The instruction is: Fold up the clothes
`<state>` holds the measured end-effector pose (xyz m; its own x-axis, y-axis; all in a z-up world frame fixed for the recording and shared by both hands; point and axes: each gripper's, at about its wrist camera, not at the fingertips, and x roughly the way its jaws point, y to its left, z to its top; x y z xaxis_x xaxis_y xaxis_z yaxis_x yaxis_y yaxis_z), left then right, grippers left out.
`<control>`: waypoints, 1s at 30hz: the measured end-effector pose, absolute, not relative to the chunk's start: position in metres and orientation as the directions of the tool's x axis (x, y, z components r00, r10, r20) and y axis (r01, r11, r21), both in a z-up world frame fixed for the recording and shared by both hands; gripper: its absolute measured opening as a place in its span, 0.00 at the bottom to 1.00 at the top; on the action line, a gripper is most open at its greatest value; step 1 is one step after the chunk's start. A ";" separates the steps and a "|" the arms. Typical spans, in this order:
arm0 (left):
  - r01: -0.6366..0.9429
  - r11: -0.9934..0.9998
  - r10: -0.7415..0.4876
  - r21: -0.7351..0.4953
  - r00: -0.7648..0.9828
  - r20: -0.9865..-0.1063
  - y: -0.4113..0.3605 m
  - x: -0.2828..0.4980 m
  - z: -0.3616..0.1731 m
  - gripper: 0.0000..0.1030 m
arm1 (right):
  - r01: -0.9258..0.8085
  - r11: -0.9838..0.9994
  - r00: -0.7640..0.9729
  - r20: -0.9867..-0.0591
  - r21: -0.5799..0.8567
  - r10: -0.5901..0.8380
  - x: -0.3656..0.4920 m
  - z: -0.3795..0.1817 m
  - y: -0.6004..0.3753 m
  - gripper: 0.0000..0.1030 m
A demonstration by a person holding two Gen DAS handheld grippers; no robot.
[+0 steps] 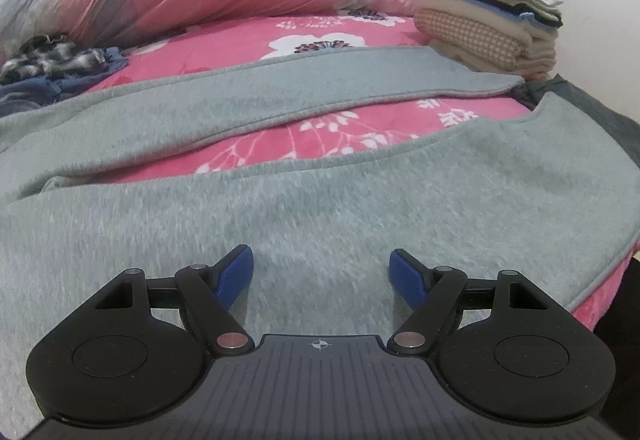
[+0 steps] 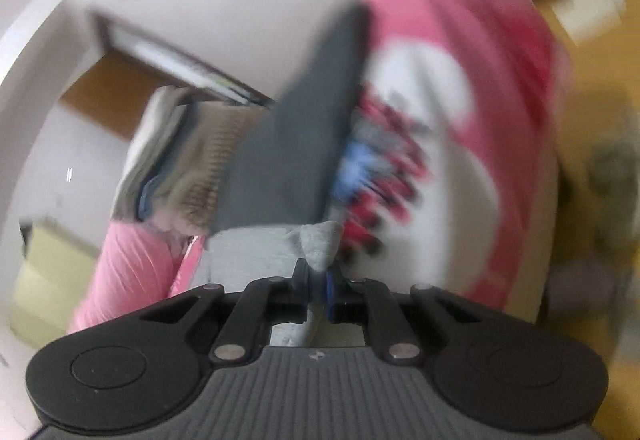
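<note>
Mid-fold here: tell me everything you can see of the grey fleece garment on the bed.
The grey fleece garment is pale grey-green and fuzzy, with a stitched hem. It lies spread flat across the pink floral bedsheet in two long panels with a strip of sheet showing between them. The left gripper hovers open over the near panel. In the blurred right wrist view, the right gripper is shut on a bunched fold, beside a darker grey part.
</note>
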<state>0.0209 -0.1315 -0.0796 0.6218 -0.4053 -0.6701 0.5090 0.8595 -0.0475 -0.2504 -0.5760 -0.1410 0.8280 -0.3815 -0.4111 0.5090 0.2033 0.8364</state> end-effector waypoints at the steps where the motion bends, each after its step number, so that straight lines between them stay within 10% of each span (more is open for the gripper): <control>1: 0.508 0.860 -0.407 -0.051 0.622 -0.669 -0.130 0.021 -0.079 0.74 | 0.495 0.165 0.831 -0.409 0.853 -0.376 -0.257 -0.149 -0.577 0.13; 13: 0.308 0.933 -0.357 -0.189 0.706 -0.612 -0.027 -0.015 -0.063 0.74 | 0.636 0.341 0.711 -0.354 0.692 -0.608 -0.285 -0.068 -0.508 0.27; 24: 0.150 0.932 -0.330 -0.331 0.729 -0.599 0.057 -0.055 -0.079 0.73 | -0.015 0.976 0.882 -0.456 0.216 0.114 -0.073 -0.054 -0.282 0.26; 30: 0.106 0.917 -0.335 -0.383 0.727 -0.600 0.082 -0.050 -0.087 0.74 | 0.014 0.995 0.808 -0.587 0.103 0.049 -0.075 -0.086 -0.267 0.25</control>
